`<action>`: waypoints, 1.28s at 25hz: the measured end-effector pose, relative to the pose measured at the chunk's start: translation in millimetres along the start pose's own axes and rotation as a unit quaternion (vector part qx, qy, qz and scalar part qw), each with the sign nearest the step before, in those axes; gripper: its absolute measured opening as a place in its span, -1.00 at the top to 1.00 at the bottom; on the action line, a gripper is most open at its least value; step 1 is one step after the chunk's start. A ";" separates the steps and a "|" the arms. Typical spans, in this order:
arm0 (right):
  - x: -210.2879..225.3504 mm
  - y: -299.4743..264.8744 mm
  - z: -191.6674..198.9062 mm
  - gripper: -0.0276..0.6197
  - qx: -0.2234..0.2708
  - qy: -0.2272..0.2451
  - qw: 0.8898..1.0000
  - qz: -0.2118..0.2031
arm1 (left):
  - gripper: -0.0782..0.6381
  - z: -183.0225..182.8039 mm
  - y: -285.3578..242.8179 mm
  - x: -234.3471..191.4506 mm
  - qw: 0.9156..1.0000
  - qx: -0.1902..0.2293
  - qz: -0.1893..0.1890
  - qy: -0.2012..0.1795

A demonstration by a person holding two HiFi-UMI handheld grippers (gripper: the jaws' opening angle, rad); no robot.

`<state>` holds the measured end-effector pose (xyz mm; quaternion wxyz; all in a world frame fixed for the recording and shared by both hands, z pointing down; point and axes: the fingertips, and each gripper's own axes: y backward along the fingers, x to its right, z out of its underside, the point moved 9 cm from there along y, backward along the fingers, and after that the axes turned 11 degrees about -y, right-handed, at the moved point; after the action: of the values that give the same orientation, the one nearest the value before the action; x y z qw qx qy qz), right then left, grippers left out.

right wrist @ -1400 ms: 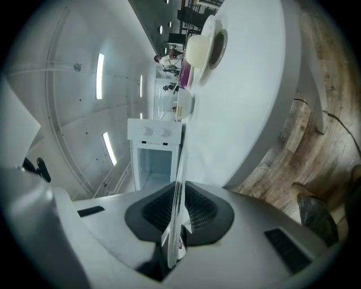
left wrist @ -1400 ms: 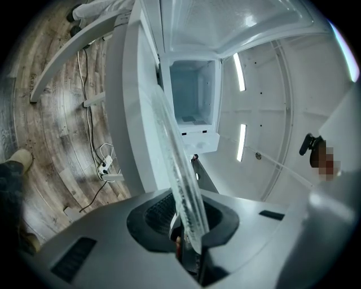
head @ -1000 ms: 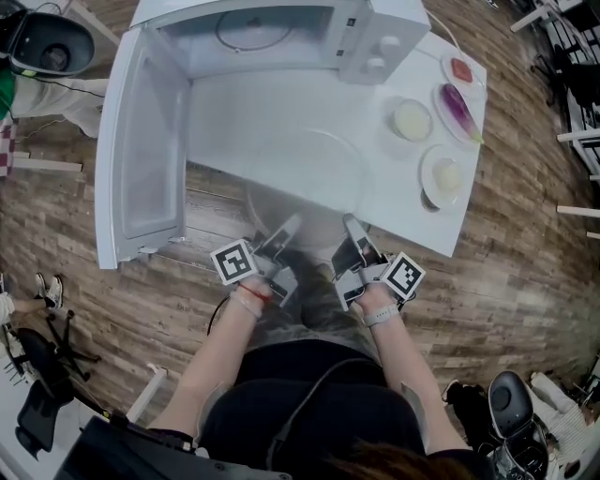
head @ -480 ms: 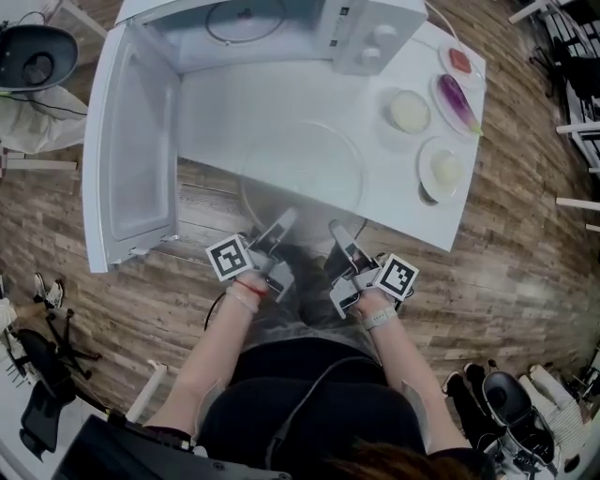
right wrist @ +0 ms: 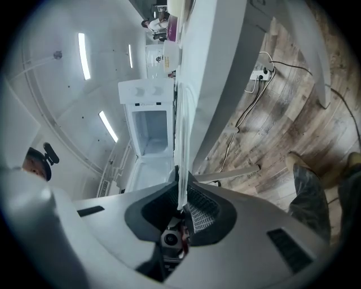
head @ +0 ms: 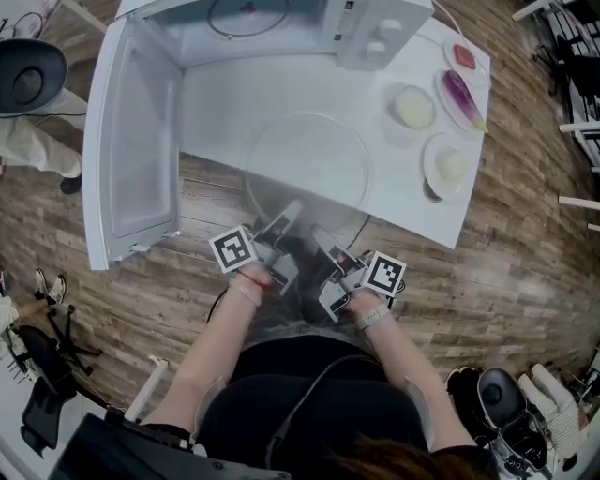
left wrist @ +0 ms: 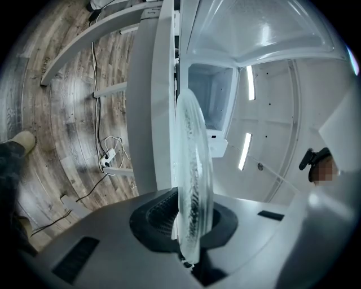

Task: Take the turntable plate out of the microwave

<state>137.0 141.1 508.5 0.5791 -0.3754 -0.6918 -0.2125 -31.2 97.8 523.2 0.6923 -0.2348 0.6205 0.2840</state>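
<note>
Two grippers, one in each hand, both bite the near rim of the single glass turntable plate (head: 307,169): the left gripper (head: 287,221) has its jaws closed on the rim, which sits deep between its pads, and the right gripper (head: 319,234), just beside it, has its jaws drawn in on the same rim, seen edge-on between them. Each gripper carries one marker cube. The plate is out of the one microwave (head: 380,33) and lies level over the front of the white table (head: 412,202), its near part overhanging the table's edge above the wooden floor. The microwave's one door (head: 131,141) stands wide open at the left, one ring (head: 246,14) lies on the cavity floor, and two knobs (head: 382,28) show on its panel. To the right on the table stand four small dishes: one with a red piece (head: 463,57), one with a purple aubergine (head: 462,94), and two with pale food (head: 413,107) (head: 446,166).
</note>
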 end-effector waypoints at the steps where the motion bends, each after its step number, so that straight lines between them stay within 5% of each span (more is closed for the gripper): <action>1: 0.2 -0.3 -0.2 0.76 0.001 0.000 1.000 -0.001 | 0.70 -0.4 -0.4 0.2 1.000 -0.001 0.000 -0.002; 14: -1.4 -4.3 -5.9 0.76 0.031 -0.001 0.999 -0.015 | 0.69 -6.3 0.6 -0.4 0.998 -0.039 0.004 -0.038; 32: -7.3 -33.3 -21.4 0.76 0.051 0.007 0.998 -0.032 | 0.67 -17.1 7.8 -0.9 1.000 -0.017 0.022 -0.014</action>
<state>125.6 102.6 511.3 0.5951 -0.3221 -0.7092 -0.1980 -49.0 91.8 522.3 0.6905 -0.2286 0.6106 0.3132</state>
